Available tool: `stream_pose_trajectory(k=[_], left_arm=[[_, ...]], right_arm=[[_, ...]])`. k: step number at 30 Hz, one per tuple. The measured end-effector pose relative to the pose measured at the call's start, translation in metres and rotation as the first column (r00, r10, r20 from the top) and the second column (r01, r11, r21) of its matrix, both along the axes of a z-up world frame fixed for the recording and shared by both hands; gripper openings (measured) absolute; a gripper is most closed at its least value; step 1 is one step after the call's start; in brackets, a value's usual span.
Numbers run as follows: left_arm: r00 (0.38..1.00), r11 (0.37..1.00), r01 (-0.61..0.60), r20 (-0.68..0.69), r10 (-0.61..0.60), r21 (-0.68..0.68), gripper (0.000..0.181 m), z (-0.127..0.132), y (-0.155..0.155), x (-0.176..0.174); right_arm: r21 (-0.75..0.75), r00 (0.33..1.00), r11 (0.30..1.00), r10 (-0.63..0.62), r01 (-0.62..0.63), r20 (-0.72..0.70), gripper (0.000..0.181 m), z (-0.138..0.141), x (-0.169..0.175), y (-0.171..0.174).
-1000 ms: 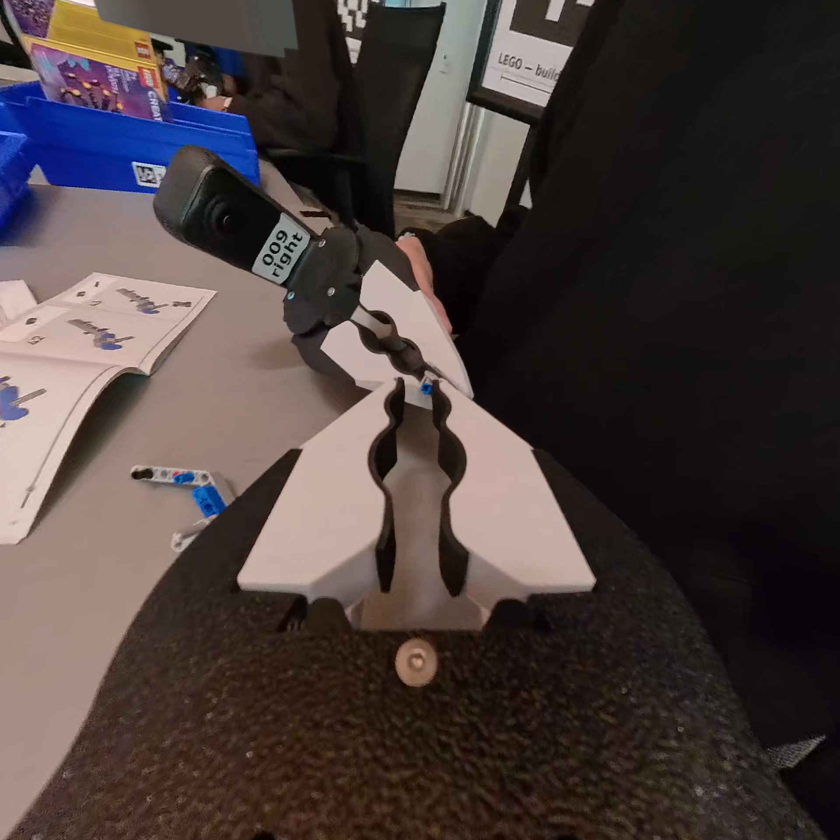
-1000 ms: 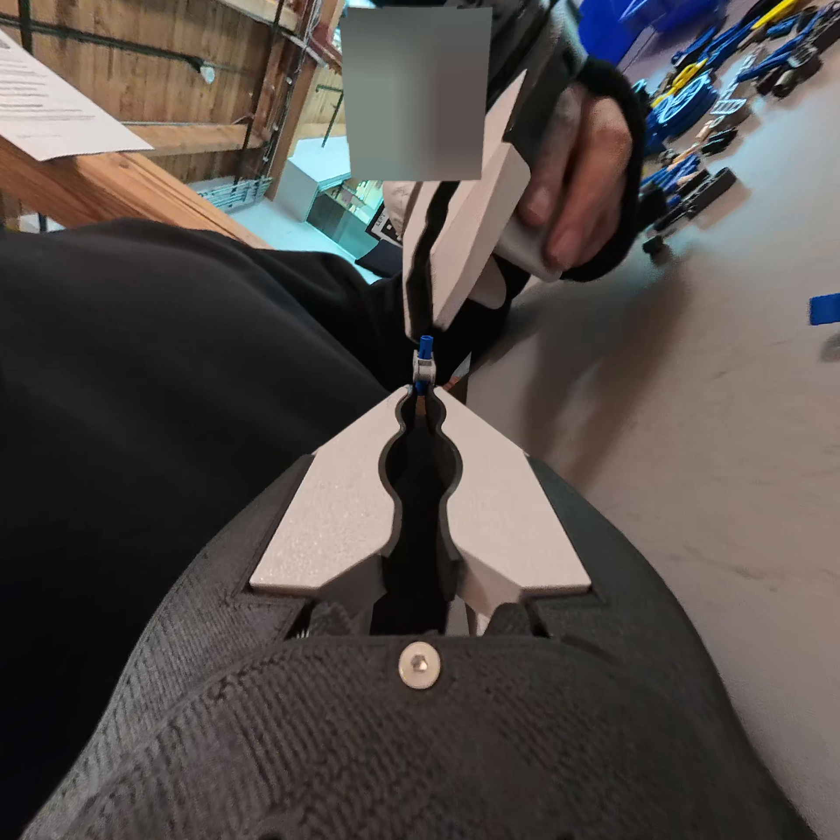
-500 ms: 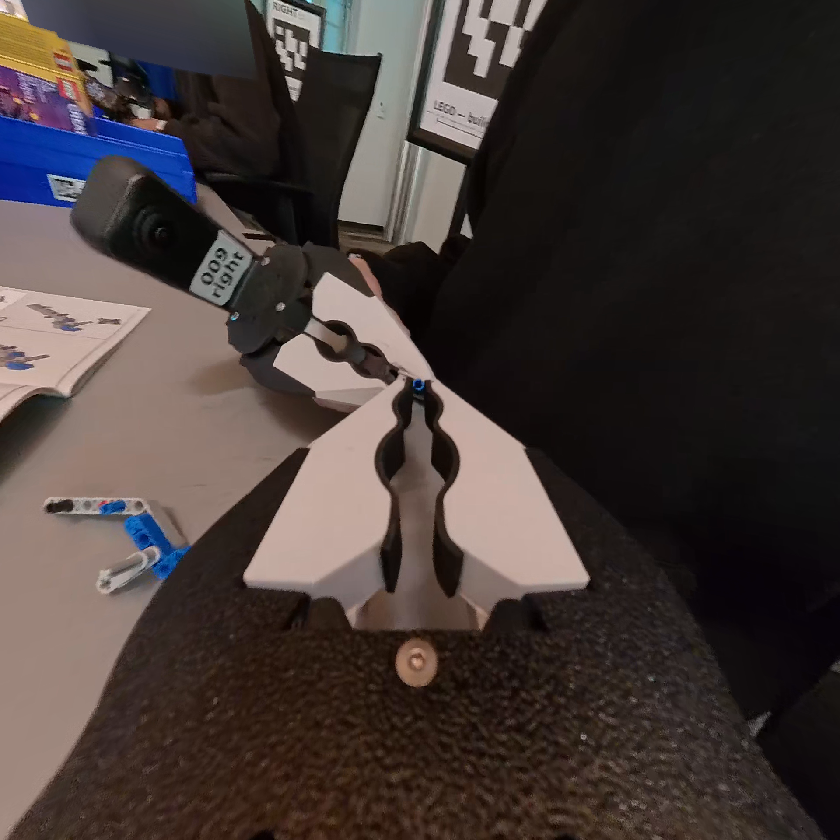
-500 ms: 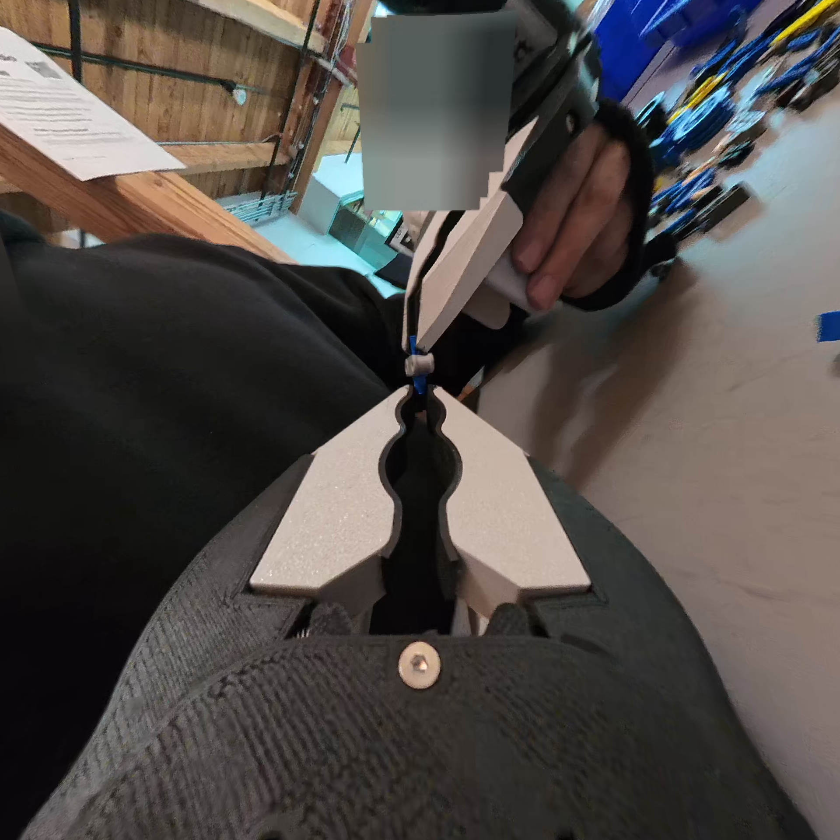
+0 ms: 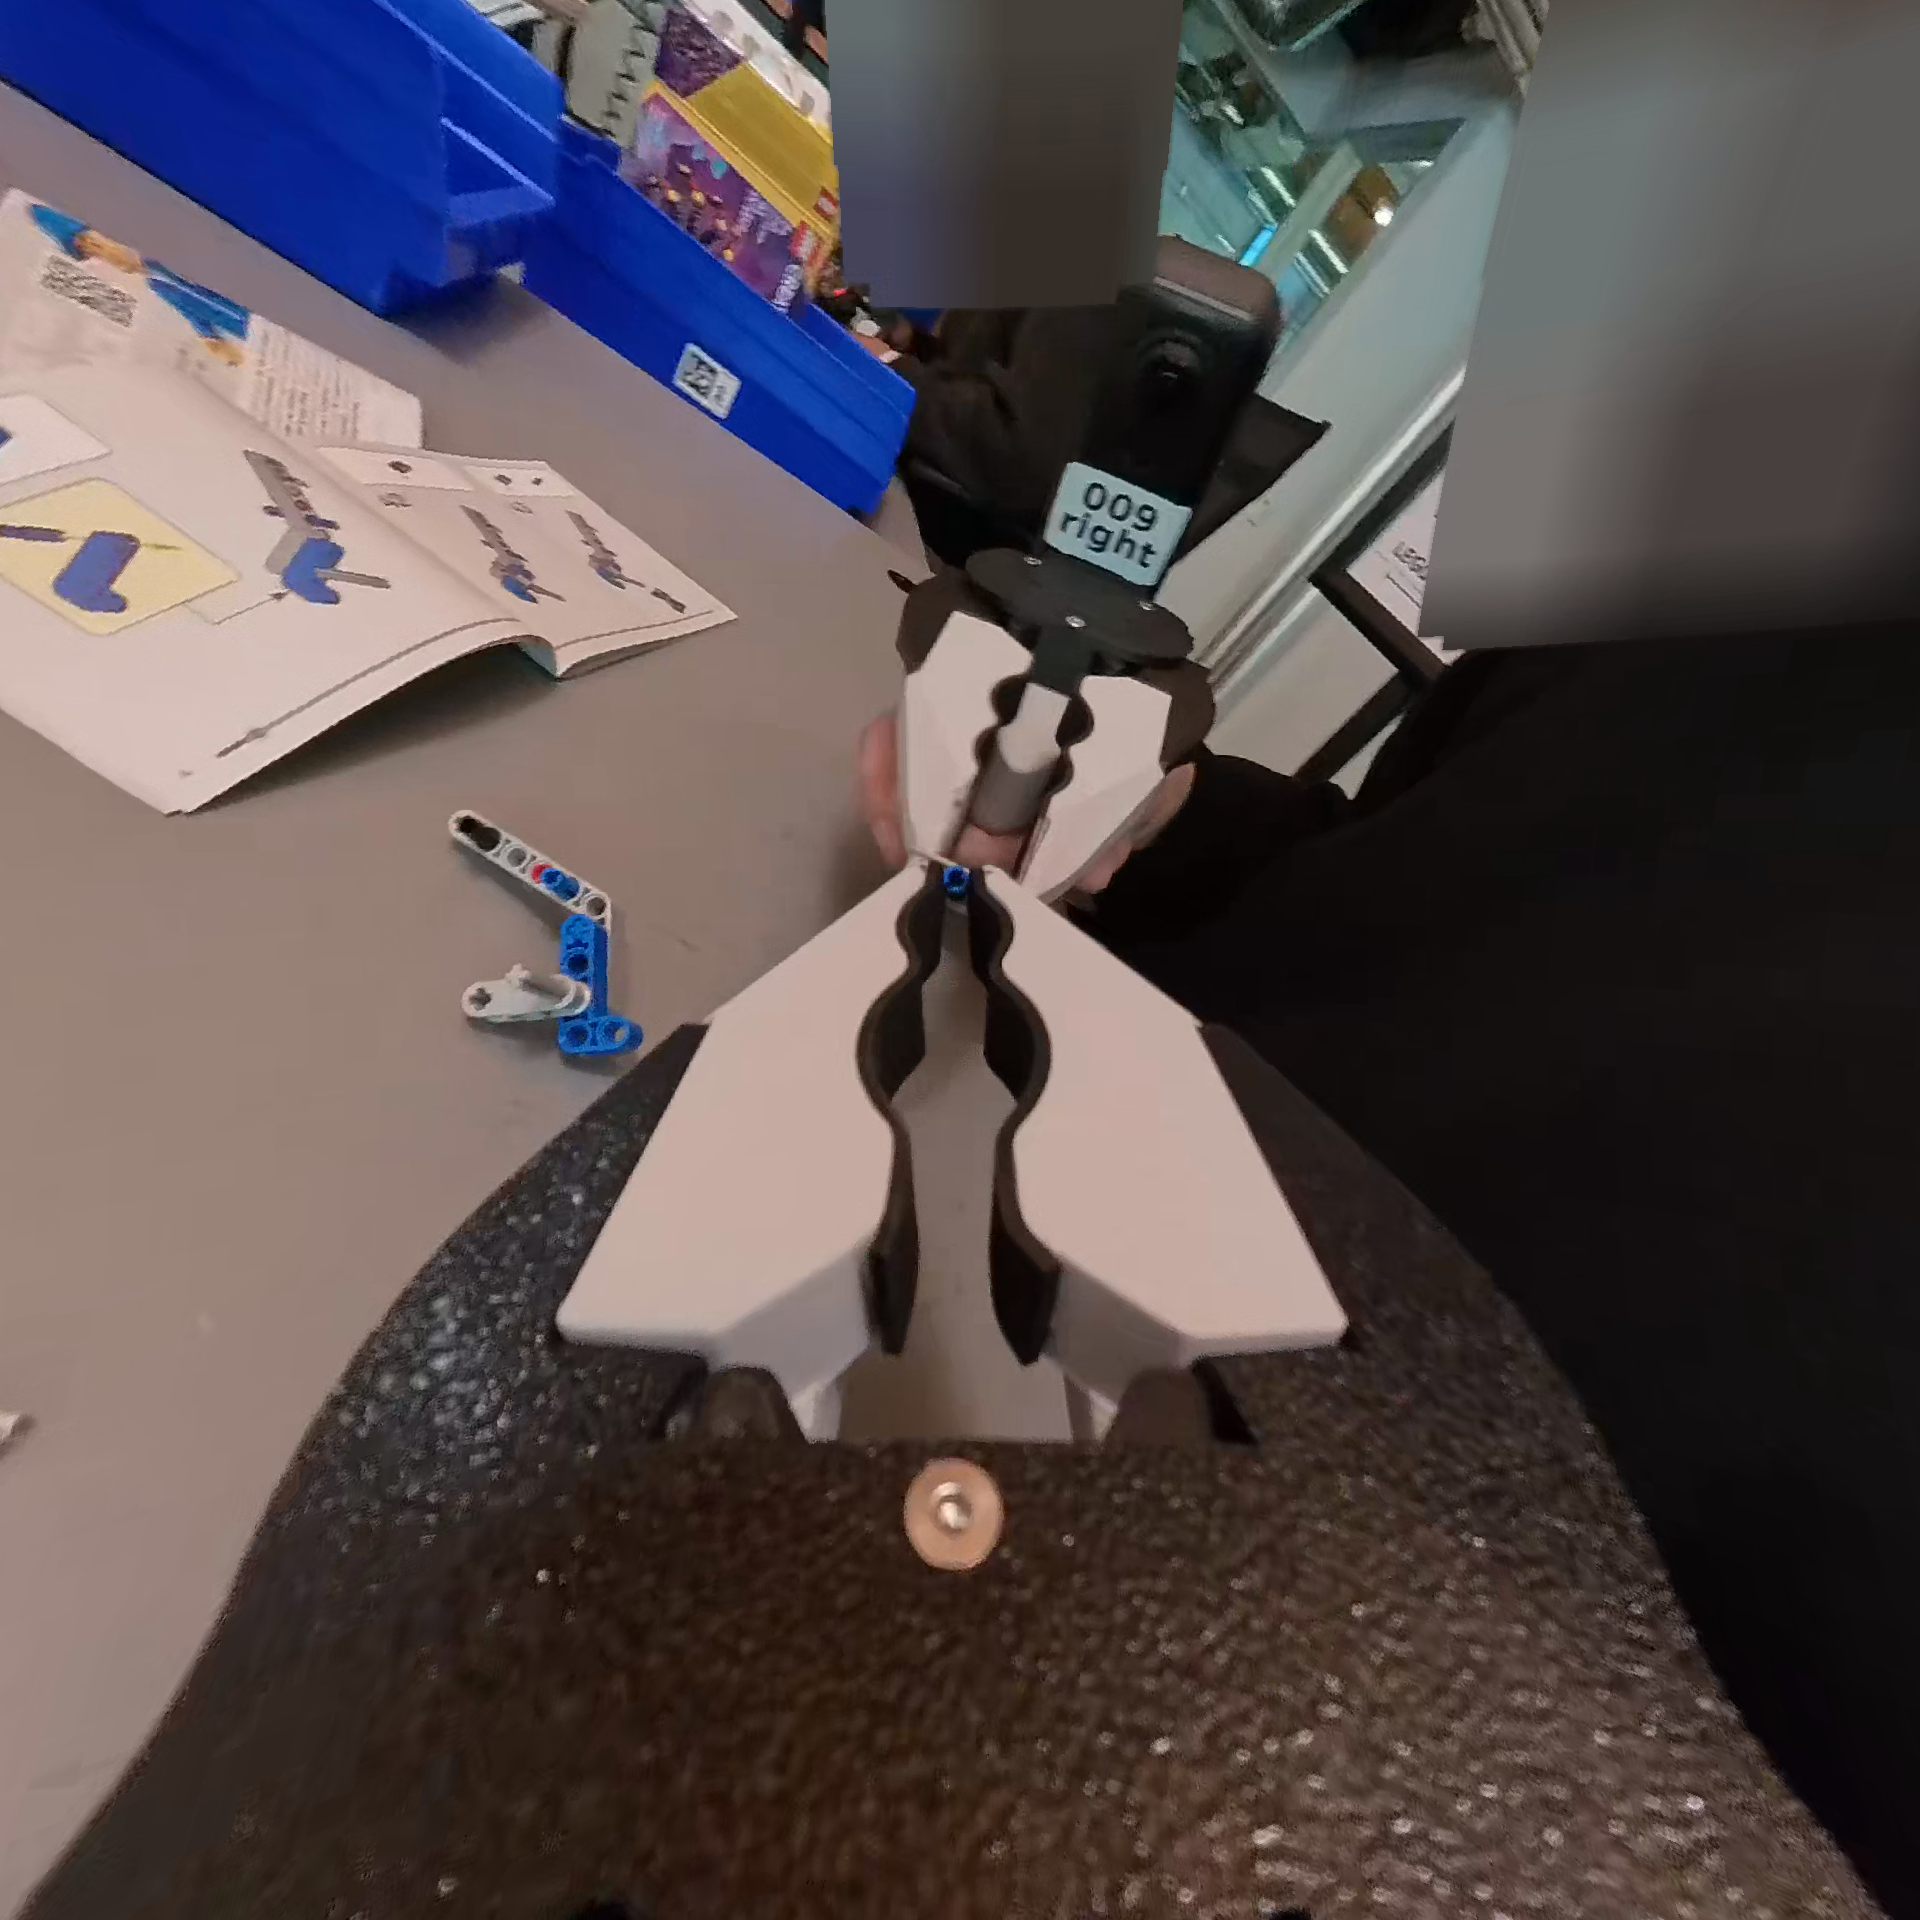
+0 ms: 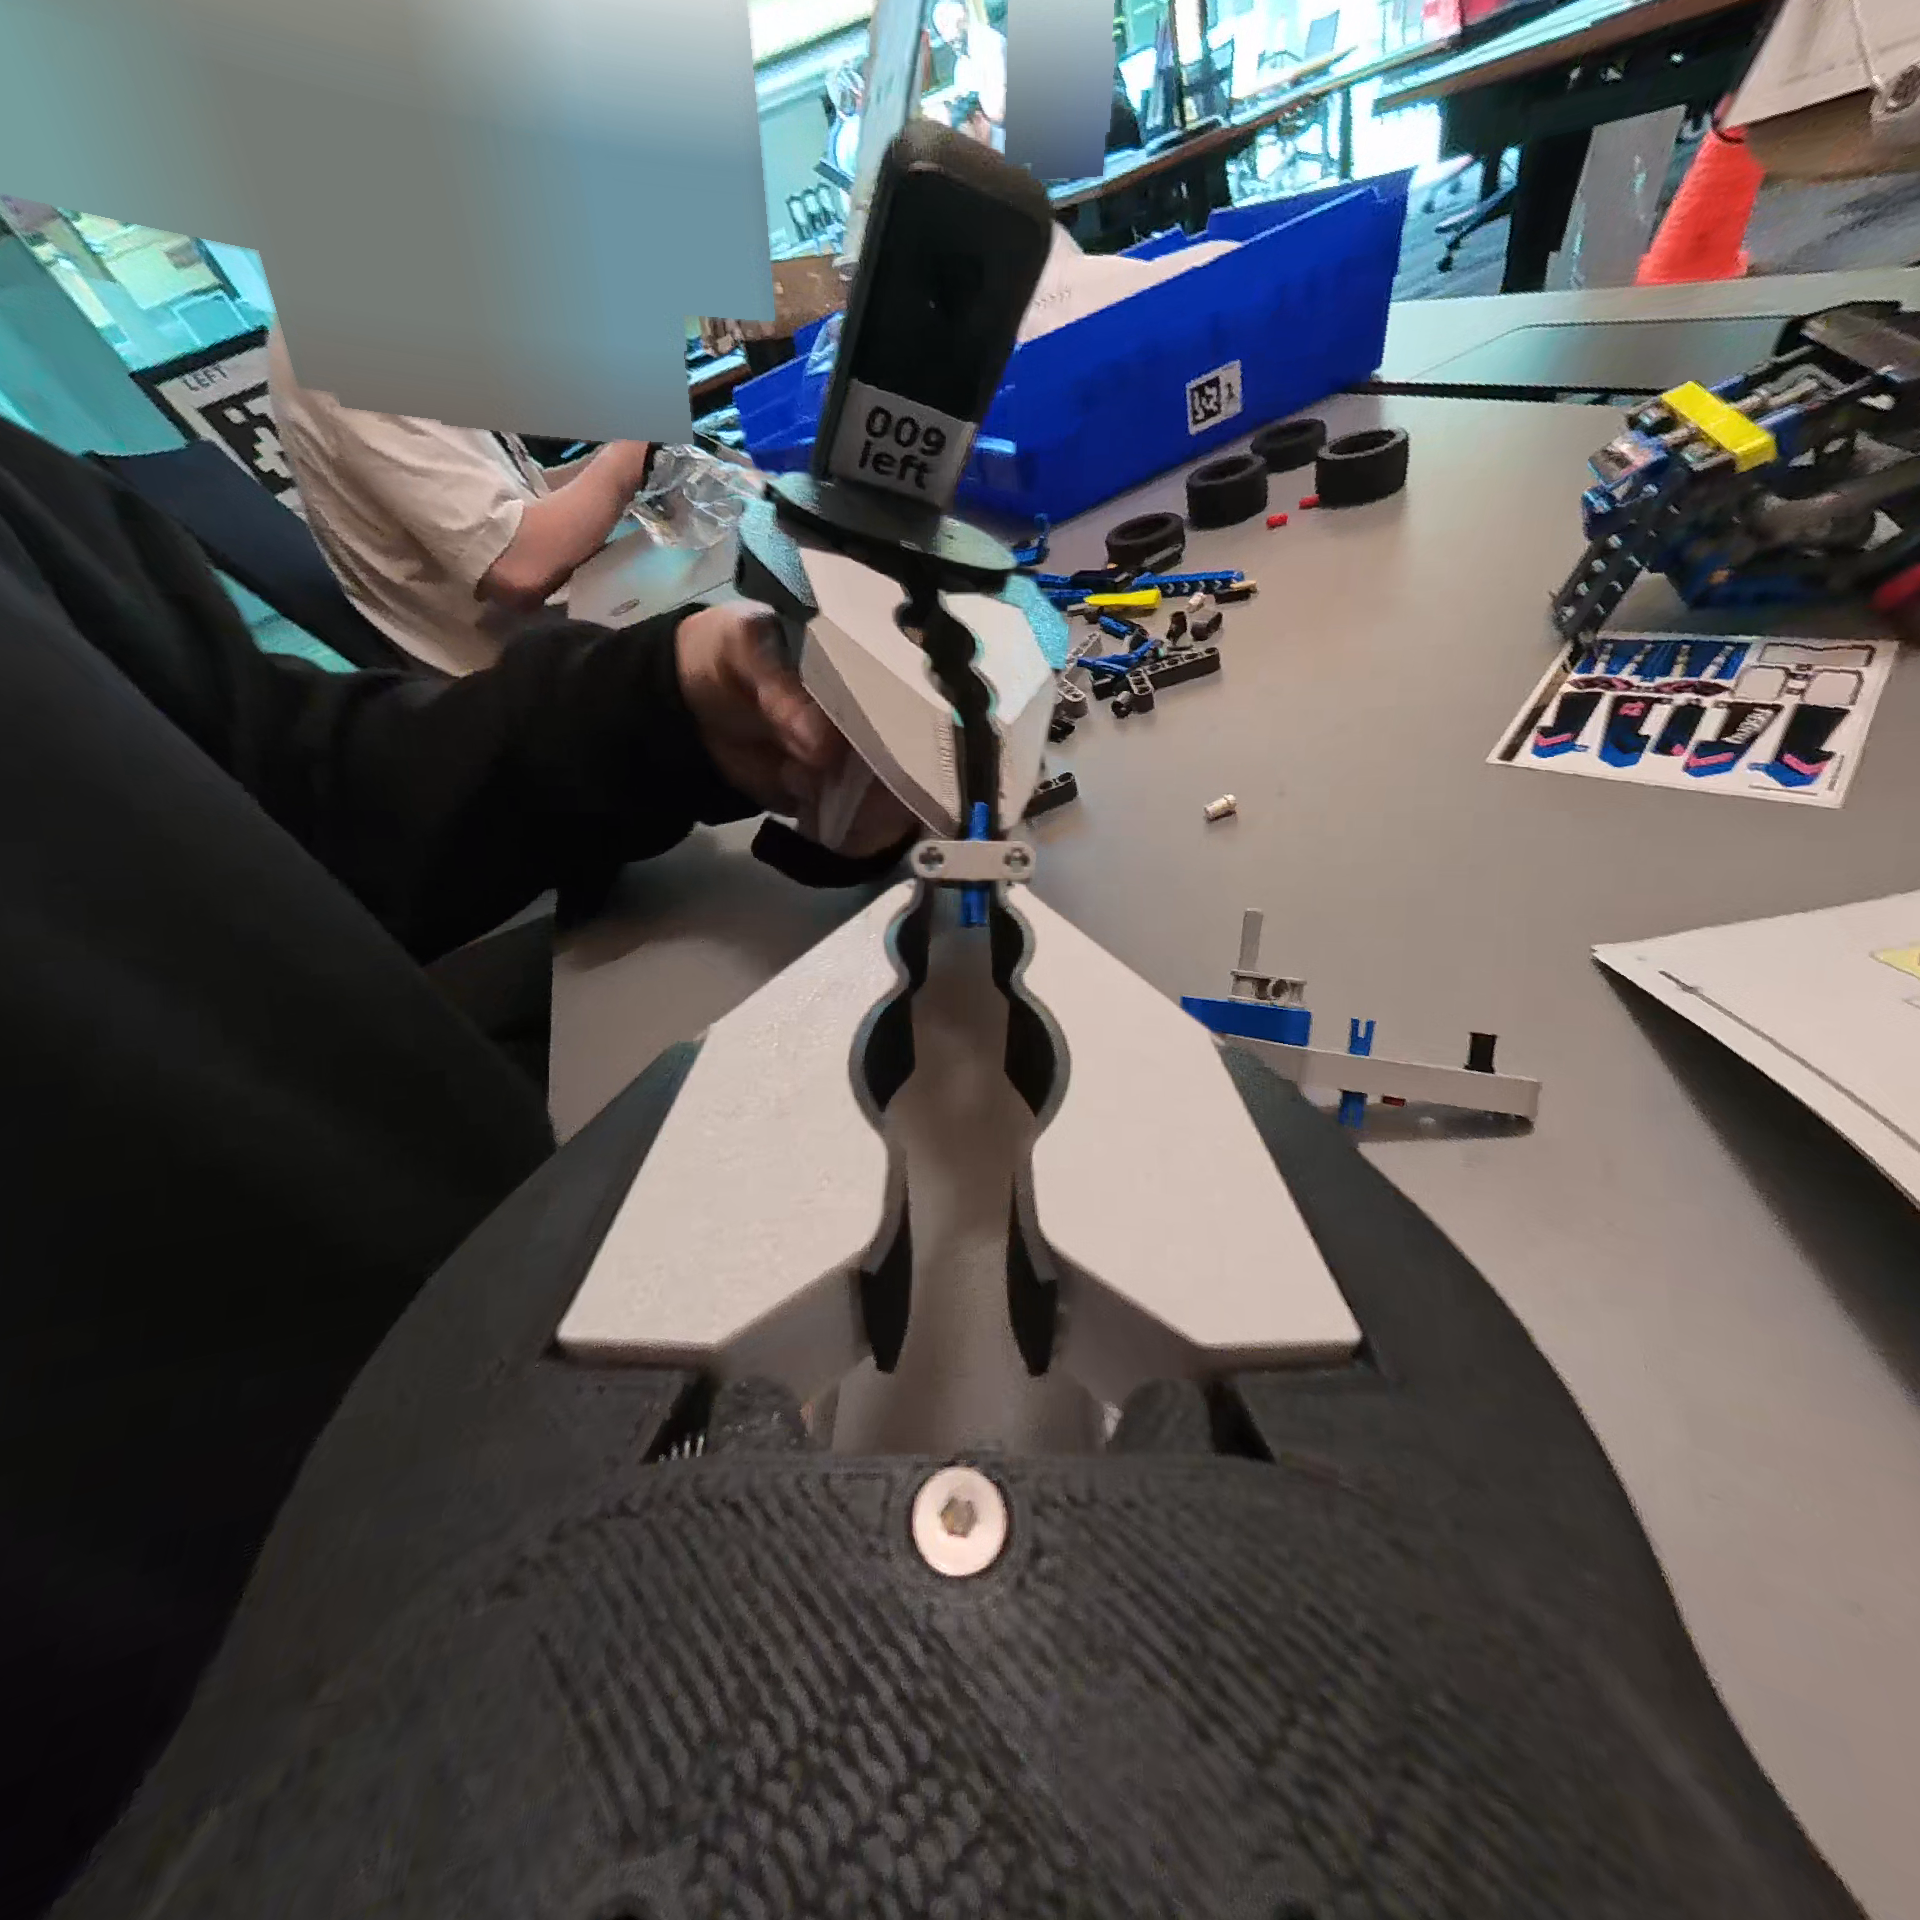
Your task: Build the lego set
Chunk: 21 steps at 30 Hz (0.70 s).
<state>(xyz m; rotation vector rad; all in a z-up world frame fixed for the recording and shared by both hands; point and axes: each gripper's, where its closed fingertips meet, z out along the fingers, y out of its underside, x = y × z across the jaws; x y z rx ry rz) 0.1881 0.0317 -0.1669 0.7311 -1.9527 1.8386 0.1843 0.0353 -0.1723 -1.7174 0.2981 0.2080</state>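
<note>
While a small blue pin (image 6: 975, 906) is sitting at the centre of the right wrist view, pushed through a short grey beam (image 6: 974, 859), the right gripper (image 6: 958, 902) is pinching the pin's lower end between its nearly closed fingers (image 6: 1081, 997) and the left gripper (image 6: 979, 821), reaching down from the upper middle of the frame, is pinching its upper end. In the left wrist view the same pin (image 5: 955, 881) is showing as a blue dot at the tips of the left gripper (image 5: 954, 883), with the right gripper (image 5: 992, 831) pointing down at it from just above. Lower right of the pin, a grey and blue subassembly (image 6: 1351, 1055) is lying on the grey counter (image 6: 1455, 883). Farther up, loose parts (image 6: 1132, 634), black tyres (image 6: 1288, 462), a blue bin (image 6: 1164, 343) and a sticker sheet (image 6: 1694, 717) are spreading toward the right edge, where a partly built model (image 6: 1756, 488) is standing. An open instruction booklet (image 5: 312, 582) is lying at the upper left of the left wrist view.
</note>
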Motion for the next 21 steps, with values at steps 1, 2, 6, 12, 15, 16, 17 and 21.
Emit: stream_pose_trajectory(k=[1,2,6,12,15,16,17,21], left_arm=[[1.0,1.0,-0.004,0.001,0.004,0.002,0.001,0.0,0.0,0.0],[1.0,1.0,-0.007,0.007,0.007,0.004,0.001,-0.001,0.0,-0.001],[0.998,0.999,-0.01,0.061,0.007,0.045,0.001,-0.005,0.0,-0.004],[0.972,0.991,0.03,0.226,-0.06,0.134,0.001,-0.009,-0.001,-0.01],[0.977,0.983,-0.007,0.212,-0.032,0.183,0.001,-0.014,0.003,-0.001],[0.982,0.978,-0.045,0.188,0.006,0.205,0.001,-0.017,0.008,0.007],[0.985,0.971,-0.083,0.163,0.047,0.224,0.001,-0.021,0.013,0.015],[0.986,0.949,-0.169,0.044,0.163,0.265,0.001,-0.033,0.029,0.038]], right_arm=[[-0.012,1.0,1.0,-0.004,0.004,0.005,0.003,-0.002,0.001,0.0],[-0.016,1.0,1.0,0.0,0.0,0.003,0.003,-0.003,0.0,0.001],[-0.054,1.0,0.998,0.026,-0.026,0.0,0.003,-0.008,-0.002,0.0],[-0.028,0.984,0.994,0.102,-0.107,-0.147,0.003,-0.011,-0.008,0.002],[-0.114,0.997,0.992,0.055,-0.061,-0.058,0.004,-0.018,0.003,0.001],[-0.178,1.0,0.984,0.026,-0.025,0.003,0.01,-0.023,0.011,-0.001],[-0.249,0.997,0.968,0.007,0.013,0.079,0.016,-0.029,0.021,-0.003],[-0.492,0.929,0.866,0.1,0.096,0.356,0.025,-0.053,0.05,-0.008]])
